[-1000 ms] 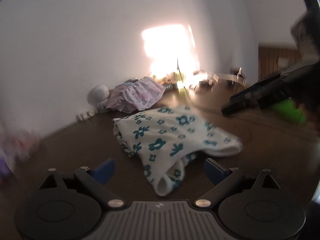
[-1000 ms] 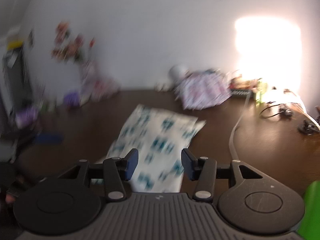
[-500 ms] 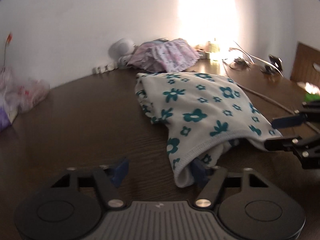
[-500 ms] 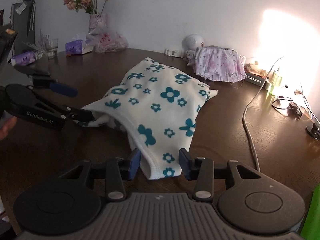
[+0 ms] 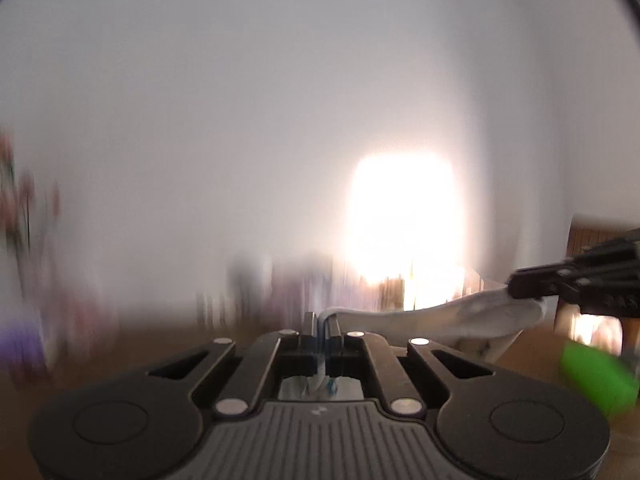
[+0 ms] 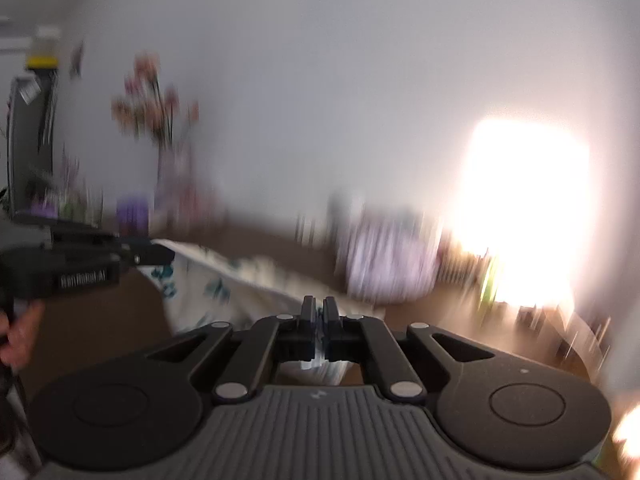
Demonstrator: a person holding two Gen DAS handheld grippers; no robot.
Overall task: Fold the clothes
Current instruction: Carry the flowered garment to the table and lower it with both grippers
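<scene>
Both grippers' jaws clamp the floral garment [image 6: 224,292] aloft

Change over the last half second: the left gripper [image 5: 321,326] and right gripper [image 6: 319,312], open beside the hem earlier, now clamp their fingers on the floral garment [image 6: 224,284]. The cloth, previously flat on the tabletop [image 6: 100,320], now hangs raised and stretched between them. Both views have become motion-blurred.

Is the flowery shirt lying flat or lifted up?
Lifted up. The flowery shirt hangs stretched between the shut left gripper and right gripper.
</scene>
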